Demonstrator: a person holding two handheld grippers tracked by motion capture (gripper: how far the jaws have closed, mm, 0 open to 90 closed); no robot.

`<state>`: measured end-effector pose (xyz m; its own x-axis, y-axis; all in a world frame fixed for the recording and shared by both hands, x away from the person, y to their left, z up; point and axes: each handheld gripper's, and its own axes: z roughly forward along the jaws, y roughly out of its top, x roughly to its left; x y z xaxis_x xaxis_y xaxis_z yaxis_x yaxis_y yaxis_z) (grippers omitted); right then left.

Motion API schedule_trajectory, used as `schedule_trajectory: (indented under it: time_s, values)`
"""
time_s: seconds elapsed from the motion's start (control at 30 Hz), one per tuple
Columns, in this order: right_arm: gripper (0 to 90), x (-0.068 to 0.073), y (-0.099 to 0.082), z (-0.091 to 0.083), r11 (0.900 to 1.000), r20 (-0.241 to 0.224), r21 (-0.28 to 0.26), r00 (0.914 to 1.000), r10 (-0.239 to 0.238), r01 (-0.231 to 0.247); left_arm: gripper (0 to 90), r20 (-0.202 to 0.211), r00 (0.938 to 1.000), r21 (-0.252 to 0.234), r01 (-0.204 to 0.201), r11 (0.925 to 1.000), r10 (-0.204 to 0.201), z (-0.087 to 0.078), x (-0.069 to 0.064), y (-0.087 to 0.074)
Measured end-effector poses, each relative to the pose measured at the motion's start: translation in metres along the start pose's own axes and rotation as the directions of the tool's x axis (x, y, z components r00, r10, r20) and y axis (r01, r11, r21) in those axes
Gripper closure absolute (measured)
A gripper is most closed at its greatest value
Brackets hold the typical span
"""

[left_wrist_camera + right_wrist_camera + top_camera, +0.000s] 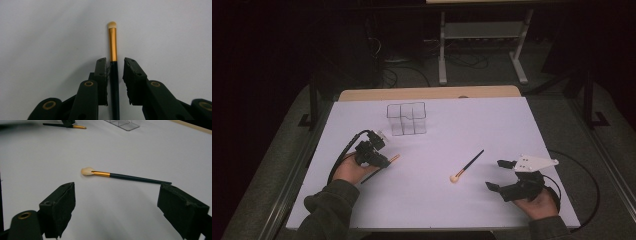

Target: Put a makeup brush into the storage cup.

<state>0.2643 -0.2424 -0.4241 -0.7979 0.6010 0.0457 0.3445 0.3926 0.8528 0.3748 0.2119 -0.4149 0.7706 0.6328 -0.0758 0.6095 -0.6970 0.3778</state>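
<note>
Work in hand: picking up makeup brushes from the white bench (432,200), likely for the clear organiser (407,119) standing at the far side

Left gripper (114,68): fingers narrowed around the slim brush (113,45), one pad against the dark handle, the other with a thin gap, so not yet clamped

Slim brush: lies flat on the bench, gold ferrule and pale tip pointing past the fingers; gripped behind the ferrule, probably so the bristles stay untouched

Right gripper (116,205): fingers spread wide, holding nothing, low above the bench

Fluffy brush (120,175): lies flat in front of the right gripper, well apart from the slim one; head toward the person in the high view, handle angled away

Judgement: left grasp is nearly made; right seems to wait its turn
</note>
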Motion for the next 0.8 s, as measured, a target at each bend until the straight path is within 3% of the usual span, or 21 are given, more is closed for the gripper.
schedule_trajectory:
  time_s: [0.53, 0.8]
  values:
    - [13.9, 0.0004, 0.0004, 0.0015, 1.0000, -0.001, 0.006, 1.0000, -0.007, 0.007, 82.4, -0.050, 0.9985, 0.029, -0.022, 0.9993, 0.023, 0.0055, -0.0018, 0.0016]
    - [13.9, 0.0012, 0.0006, 0.0024, 0.9999, -0.002, 0.012, 1.0000, -0.007, 0.007, 83.3, -0.056, 0.9979, 0.046, -0.031, 0.9985, 0.034, 0.0056, -0.0025, 0.0040]
